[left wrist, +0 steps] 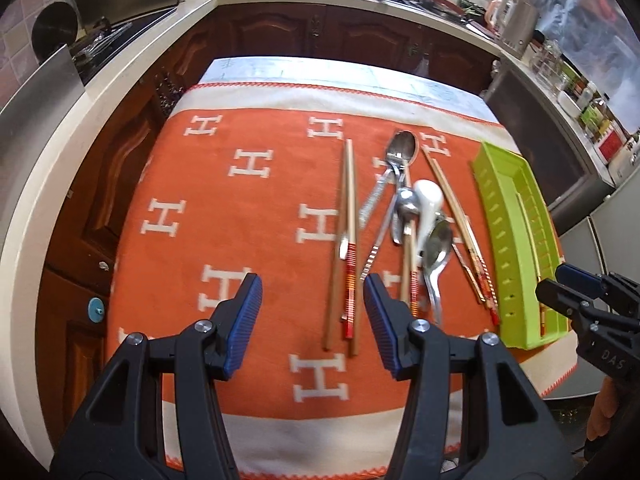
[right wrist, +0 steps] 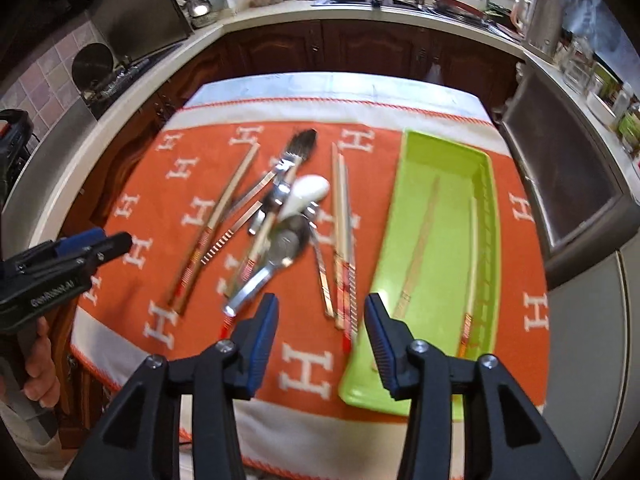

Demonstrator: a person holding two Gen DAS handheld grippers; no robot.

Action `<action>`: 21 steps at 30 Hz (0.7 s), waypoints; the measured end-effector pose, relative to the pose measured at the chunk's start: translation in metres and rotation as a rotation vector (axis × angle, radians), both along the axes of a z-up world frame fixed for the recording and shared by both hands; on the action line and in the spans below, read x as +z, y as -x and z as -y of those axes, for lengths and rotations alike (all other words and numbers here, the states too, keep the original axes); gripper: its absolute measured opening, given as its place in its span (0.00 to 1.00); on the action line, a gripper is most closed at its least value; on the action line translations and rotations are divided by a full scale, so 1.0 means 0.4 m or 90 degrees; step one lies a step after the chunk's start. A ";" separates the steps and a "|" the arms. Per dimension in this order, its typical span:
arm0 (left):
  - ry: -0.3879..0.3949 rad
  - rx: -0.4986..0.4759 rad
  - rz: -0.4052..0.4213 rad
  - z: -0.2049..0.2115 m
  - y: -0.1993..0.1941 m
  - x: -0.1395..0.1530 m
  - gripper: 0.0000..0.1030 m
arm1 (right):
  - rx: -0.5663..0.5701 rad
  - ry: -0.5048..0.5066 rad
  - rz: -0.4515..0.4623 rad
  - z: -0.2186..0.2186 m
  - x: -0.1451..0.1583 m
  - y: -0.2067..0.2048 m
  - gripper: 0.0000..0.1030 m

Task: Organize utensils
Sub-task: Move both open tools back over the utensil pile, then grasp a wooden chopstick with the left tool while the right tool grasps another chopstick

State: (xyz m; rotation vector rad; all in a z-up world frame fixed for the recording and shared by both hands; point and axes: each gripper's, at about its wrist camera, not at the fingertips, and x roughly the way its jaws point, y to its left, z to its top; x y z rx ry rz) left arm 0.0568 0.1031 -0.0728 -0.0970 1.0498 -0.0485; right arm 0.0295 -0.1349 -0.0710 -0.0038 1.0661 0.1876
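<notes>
Chopsticks [right wrist: 418, 256] lie in the tray [right wrist: 412, 148]; spoons [right wrist: 288, 240] sit left of it. Both grippers, left [left wrist: 313, 312] and right [right wrist: 322, 332], hover agape, empty.

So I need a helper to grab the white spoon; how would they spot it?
On the orange blanket, left of the lime-green plastic tray, lies a pile of cutlery. The glossy white ceramic spoon rests on top, the only white, non-metal spoon there.

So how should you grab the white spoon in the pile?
Probably by its rounded bowl end, coming straight down from above. The white spoon lies on top of the metal spoons, its bowl raised and clear, while its handle runs down among the other utensils. Set the jaws across the bowl's narrower width.
</notes>
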 end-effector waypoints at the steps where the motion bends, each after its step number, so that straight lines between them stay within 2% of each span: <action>1: 0.001 -0.002 -0.005 -0.009 -0.010 -0.002 0.48 | 0.005 -0.006 -0.002 -0.014 0.001 -0.015 0.43; 6: 0.000 -0.018 -0.025 -0.028 -0.060 -0.024 0.48 | 0.021 -0.043 -0.023 -0.065 -0.013 -0.073 0.43; 9: 0.005 -0.025 -0.050 -0.031 -0.106 -0.063 0.48 | 0.024 -0.079 -0.038 -0.091 -0.026 -0.107 0.43; 12: 0.030 -0.042 -0.086 -0.026 -0.146 -0.108 0.47 | 0.027 -0.108 -0.045 -0.109 -0.034 -0.136 0.43; 14: 0.040 -0.050 -0.105 -0.017 -0.168 -0.136 0.43 | 0.026 -0.116 -0.050 -0.117 -0.041 -0.148 0.43; 16: 0.045 -0.059 -0.121 -0.001 -0.186 -0.161 0.33 | 0.028 -0.128 -0.058 -0.121 -0.050 -0.157 0.43; 21: 0.036 -0.077 -0.137 0.041 -0.216 -0.201 0.24 | 0.035 -0.142 -0.078 -0.125 -0.081 -0.161 0.43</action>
